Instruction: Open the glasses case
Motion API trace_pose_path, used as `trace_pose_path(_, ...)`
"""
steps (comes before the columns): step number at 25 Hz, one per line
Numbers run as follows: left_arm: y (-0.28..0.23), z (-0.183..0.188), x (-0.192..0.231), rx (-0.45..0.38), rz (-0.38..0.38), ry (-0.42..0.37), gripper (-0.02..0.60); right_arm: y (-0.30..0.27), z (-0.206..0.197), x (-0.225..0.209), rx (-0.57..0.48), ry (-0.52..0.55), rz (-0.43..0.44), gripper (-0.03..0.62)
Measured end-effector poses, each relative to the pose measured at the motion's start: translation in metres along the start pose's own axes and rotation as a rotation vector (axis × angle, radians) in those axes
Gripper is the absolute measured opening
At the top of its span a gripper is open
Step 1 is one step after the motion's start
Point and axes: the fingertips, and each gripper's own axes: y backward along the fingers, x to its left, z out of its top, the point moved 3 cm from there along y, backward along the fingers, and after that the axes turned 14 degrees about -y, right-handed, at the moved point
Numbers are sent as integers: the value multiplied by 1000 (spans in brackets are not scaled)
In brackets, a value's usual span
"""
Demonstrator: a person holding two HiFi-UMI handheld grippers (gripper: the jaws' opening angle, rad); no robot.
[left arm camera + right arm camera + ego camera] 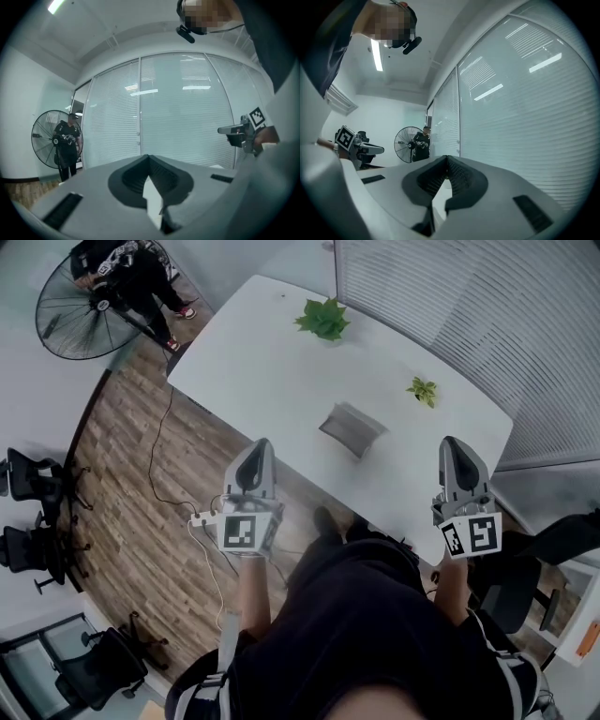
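Note:
The grey glasses case (352, 427) lies on the white table (262, 362), near its front edge, and nothing is touching it. Both grippers are held up level, well above the table and on my side of the case. My left gripper (260, 444) is to the case's left with its jaw tips together and nothing between them; its own view shows the same at the left gripper (149, 157). My right gripper (453, 442) is to the case's right, likewise shut and empty, as the right gripper (446, 158) shows. Neither gripper view shows the case.
Two small green plants (324, 319) (423, 390) stand on the table's far side. A glass wall with blinds (469, 306) runs behind it. A person (131, 277) stands by a big floor fan (70, 320). Office chairs (33, 484) and a cable (159, 442) are on the wooden floor.

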Motion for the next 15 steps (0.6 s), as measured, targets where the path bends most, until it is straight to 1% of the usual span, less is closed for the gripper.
trace_pose_path(3, -6, 2, 15, 6, 23, -14, 0, -5, 15, -10, -38, 17, -18, 15)
trace_pose_path(6, -8, 11, 21, 4, 35, -29, 0, -13, 25, -10, -71, 14, -6, 17)
trace_pose_path(10, -10, 19, 19, -17, 21, -49, 0, -14, 21, -3, -62, 12, 5, 16)
trace_pose_path(12, -11, 17, 18, -10, 14, -54, 0, -15, 18, -2, -53, 11, 4, 17)
trace_pose_path(15, -9, 15, 23, 7, 34, -48, 0, -16, 14, 0, -49, 3, 4, 15)
